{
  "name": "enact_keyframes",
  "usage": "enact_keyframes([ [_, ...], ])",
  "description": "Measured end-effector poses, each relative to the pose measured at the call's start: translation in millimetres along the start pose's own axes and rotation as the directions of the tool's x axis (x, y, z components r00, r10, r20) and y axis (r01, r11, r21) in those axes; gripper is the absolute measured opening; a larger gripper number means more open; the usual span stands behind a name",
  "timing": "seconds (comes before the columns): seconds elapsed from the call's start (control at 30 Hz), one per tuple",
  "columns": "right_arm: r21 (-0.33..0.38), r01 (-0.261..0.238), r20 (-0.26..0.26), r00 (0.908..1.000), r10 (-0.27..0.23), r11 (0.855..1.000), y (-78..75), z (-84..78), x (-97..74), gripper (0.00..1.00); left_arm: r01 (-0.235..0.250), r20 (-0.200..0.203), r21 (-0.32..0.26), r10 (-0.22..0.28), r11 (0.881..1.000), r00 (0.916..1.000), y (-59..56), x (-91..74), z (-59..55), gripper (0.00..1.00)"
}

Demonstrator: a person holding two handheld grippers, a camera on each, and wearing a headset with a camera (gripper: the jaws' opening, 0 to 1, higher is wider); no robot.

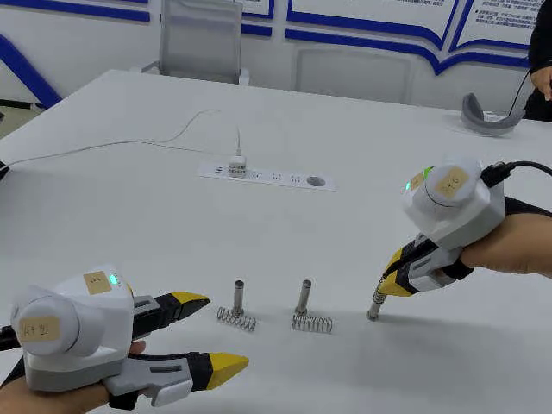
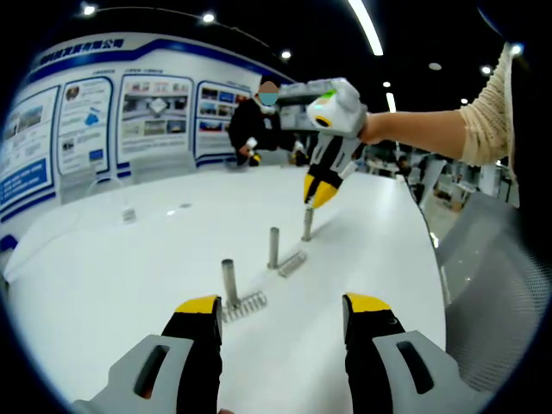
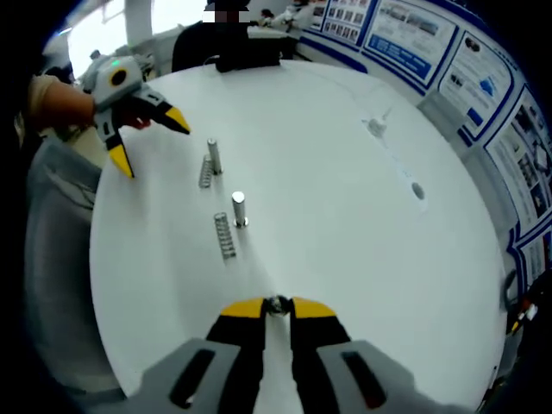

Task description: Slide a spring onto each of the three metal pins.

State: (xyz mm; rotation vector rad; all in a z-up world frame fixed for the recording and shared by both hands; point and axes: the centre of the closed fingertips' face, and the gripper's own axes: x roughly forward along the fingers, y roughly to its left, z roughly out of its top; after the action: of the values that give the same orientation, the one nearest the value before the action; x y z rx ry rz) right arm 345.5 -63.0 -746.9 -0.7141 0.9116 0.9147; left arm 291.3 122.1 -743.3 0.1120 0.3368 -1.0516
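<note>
Two metal pins [image 1: 238,296] [image 1: 304,295] stand upright near the table's front, each with a spring lying at its foot: one spring [image 1: 236,319] by the left pin, another spring [image 1: 312,323] by the middle pin. A third pin [image 1: 374,309] stands to their right. My right gripper [image 1: 385,288] is shut at its top on a small ridged metal piece [image 3: 276,304] that looks like a spring. My left gripper [image 1: 210,333] is open and holds nothing, just left of the left pin [image 2: 228,281]. The right gripper [image 2: 316,195] also appears in the left gripper view.
A white power strip [image 1: 267,175] with a plugged cable lies mid-table beyond the pins. A grey curved object [image 1: 488,121] rests at the far right edge. A chair [image 1: 200,39] stands behind the table, where a person [image 2: 254,121] also sits.
</note>
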Motion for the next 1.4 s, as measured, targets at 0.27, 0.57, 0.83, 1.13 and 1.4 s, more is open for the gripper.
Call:
enact_keyframes([
  [0.27, 0.014, 0.005, -0.004, 1.0000, -0.005, 1.000, 0.1, -2.6, 12.1, 0.12, 0.002, 0.002, 0.001, -0.002, 1.000, 1.0000, -0.6, 0.7, 1.0, 0.57],
  [0.57, 0.006, 0.005, -0.027, 0.9996, -0.005, 1.000, 0.6, -4.9, 21.7, 0.12, 0.000, 0.001, 0.001, 0.000, 1.000, 1.0000, -0.8, 0.6, 0.8, 0.57],
  [0.83, 0.001, 0.007, -0.033, 0.9994, -0.006, 1.000, 0.3, -6.7, 26.2, 0.13, -0.002, 0.001, 0.001, 0.002, 1.000, 1.0000, -0.5, 0.1, 1.3, 0.57],
  [1.13, -0.001, 0.017, -0.007, 0.9998, -0.017, 1.000, 1.6, -3.6, 18.9, 0.18, 0.000, 0.001, 0.004, 0.000, 1.000, 1.0000, -1.1, 0.3, 2.7, 0.57],
  [1.4, -0.035, 0.036, 0.023, 0.9991, -0.035, 0.999, 5.0, 10.0, 9.0, 0.20, 0.003, 0.002, 0.010, -0.003, 1.000, 1.0000, -3.2, 0.8, 4.3, 0.57],
])
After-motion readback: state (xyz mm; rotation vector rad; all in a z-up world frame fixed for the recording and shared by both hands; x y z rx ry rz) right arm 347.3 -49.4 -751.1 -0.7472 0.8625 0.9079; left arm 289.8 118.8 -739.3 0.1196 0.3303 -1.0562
